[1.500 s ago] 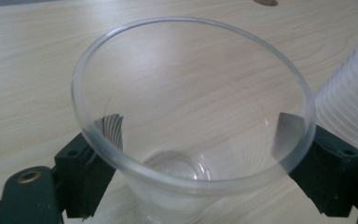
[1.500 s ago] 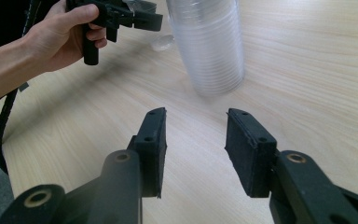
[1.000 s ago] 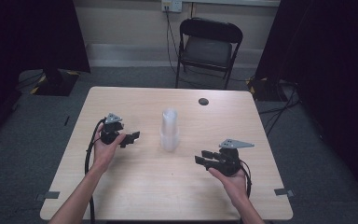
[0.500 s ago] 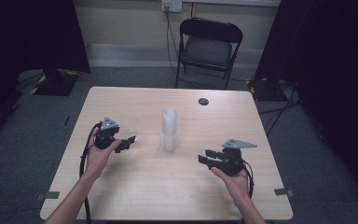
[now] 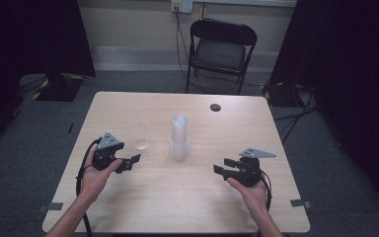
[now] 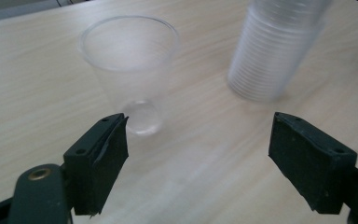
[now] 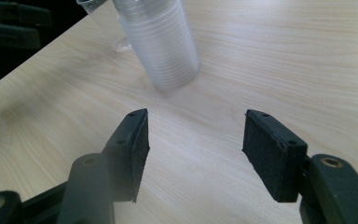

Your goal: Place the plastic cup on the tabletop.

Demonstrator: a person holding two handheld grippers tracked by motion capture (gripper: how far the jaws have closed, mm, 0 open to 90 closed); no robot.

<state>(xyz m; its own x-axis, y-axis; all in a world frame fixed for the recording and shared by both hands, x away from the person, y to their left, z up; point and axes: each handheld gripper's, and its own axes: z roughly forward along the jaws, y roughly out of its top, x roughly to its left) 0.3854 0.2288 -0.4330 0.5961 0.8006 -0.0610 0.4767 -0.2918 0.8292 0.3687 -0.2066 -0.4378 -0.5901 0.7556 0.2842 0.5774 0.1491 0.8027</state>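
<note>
Since a second ago the left tongs (image 5: 134, 162) have drawn back from the middle of the counter (image 5: 143, 197) toward its left side, leaving a single clear plastic cup (image 5: 141, 144) standing upright and alone where none stood before. The right tongs (image 5: 220, 166) have barely shifted.

Seen from above, the single cup stands just to the left of the tall stack of clear cups (image 5: 179, 137), a little apart from it. Both sit near the middle of the counter, and a small dark disc (image 5: 215, 107) lies toward the far edge.

In the left gripper view the cup (image 6: 129, 70) stands just beyond the jaws, which are spread wide with nothing between them; they have just been narrowing slightly. In the right gripper view the jaws also stand wide and empty, having just been opening, and they point at the base of the stack (image 7: 161, 44).

The step in hand looks like peeling the next cup off the stack. To do it well, the right tongs would likely steady the lower part of the stack with light pressure, since thin plastic buckles easily. The left tongs should grip only the topmost rim and lift straight up, so the stack does not tip against the cup already set down.
</note>
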